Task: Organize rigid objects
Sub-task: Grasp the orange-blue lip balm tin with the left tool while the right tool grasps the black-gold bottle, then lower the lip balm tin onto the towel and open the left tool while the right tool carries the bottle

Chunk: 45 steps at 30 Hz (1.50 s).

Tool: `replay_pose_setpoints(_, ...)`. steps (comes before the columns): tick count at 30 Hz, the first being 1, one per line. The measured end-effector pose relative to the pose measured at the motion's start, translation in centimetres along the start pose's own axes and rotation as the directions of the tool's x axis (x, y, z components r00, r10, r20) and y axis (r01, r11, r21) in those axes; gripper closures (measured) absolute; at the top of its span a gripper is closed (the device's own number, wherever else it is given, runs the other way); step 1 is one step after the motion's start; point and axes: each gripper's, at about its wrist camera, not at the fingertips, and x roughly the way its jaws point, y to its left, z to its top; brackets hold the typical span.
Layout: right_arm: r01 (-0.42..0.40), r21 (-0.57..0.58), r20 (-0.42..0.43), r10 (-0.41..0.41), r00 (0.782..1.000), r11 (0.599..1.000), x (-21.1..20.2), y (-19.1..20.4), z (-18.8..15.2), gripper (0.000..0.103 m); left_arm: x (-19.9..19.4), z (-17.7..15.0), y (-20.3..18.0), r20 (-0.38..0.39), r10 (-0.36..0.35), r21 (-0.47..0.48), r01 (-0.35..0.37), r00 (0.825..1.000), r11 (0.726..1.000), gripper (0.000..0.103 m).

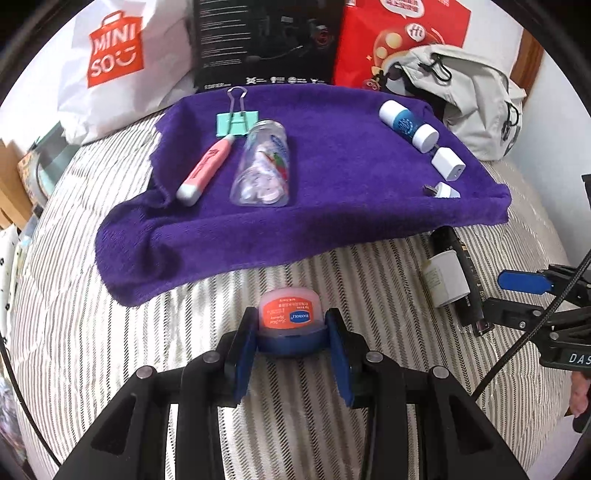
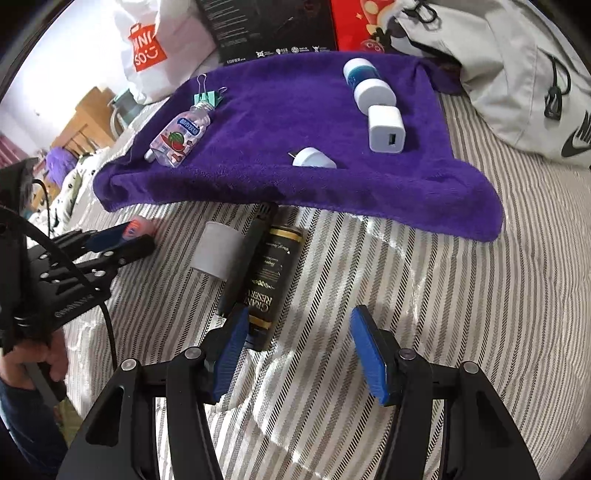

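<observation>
**Left wrist: small jar clamped, right claw spread over the bed**

Left wrist view looks across a bed with a striped cover (image 1: 92, 295), the largest surface in sight. On it lies a purple towel (image 1: 332, 221), spread flat with its near edge folded down. Behind the towel stand a white shopping bag (image 1: 122, 62), a black box (image 1: 266, 40) and a red bag (image 1: 399, 33), with a grey backpack (image 1: 476, 96) slumped to the right.

On the towel's left part lie a clear bottle (image 1: 264, 166) on its side, a pink pen (image 1: 207, 168) just beside it, and a mint binder clip (image 1: 236, 120) touching the pen's far tip. On the right part, in a line, sit a blue-and-white tube (image 1: 408, 123), a white charger cube (image 1: 447, 164) and a small white adapter (image 1: 445, 192).

Off the towel, on the cover near its right front edge, a dark gold-lettered tube (image 2: 271, 277) lies beside a black stick (image 2: 247, 258) and a white cap-like cylinder (image 2: 216, 253).

The left claw (image 1: 291, 328) is clenched on a small orange-lidded jar (image 1: 290, 314), which is pinched between both blue pads in front of the towel's near edge; whether the jar touches the cover I cannot tell.

The right claw (image 2: 299, 350) is released, pads wide apart; its left pad overlaps the dark tube's near end in the right wrist view.
</observation>
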Motion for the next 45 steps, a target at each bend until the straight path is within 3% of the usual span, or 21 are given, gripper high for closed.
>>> replay_pose_setpoints(7,0.031,-0.004,0.009,-0.031,0.999,1.0,0.8,1.0,1.0,0.045,-0.3,-0.6,1.1,0.004,-0.003,-0.02,0.003,1.0,1.0,0.068)
replay_pose_setpoints(14,0.135,-0.065,0.06,-0.131,0.99,0.989,1.7,2.5,1.5,0.046,-0.3,-0.7,1.0,0.007,0.011,-0.023,-0.011,1.0,1.0,0.068)
replay_pose_setpoints(16,0.163,-0.101,0.092,-0.154,0.984,0.981,1.8,2.9,1.2,0.05,-0.3,-0.7,1.0,0.008,0.014,-0.026,-0.014,1.0,1.0,0.068)
replay_pose_setpoints(18,0.158,-0.102,0.095,-0.148,0.984,0.982,1.4,2.4,0.8,0.073,-0.3,-0.8,1.0,0.009,0.014,-0.034,-0.014,1.0,0.999,0.068)
replay_pose_setpoints(20,0.144,-0.087,0.07,-0.139,0.988,0.986,0.8,0.9,0.5,0.079,-0.3,-0.8,0.9,0.01,0.018,-0.03,-0.018,1.0,0.999,0.068)
replay_pose_setpoints(26,0.129,-0.078,0.053,-0.125,0.991,0.988,-0.2,-1.6,-0.5,0.079,-0.3,-0.9,1.0,0.017,0.017,-0.026,-0.016,1.0,1.0,0.068)
replay_pose_setpoints(31,0.181,-0.117,0.079,-0.173,0.982,0.976,0.2,-0.5,-0.4,0.079,-0.3,-0.9,1.0,0.017,0.022,-0.027,-0.022,1.0,0.999,0.068)
replay_pose_setpoints(45,0.148,-0.124,0.114,-0.134,0.984,0.981,0.2,-1.0,-0.7,0.078,-0.1,-0.9,0.4,0.029,0.066,-0.006,-0.066,0.997,0.998,0.068)
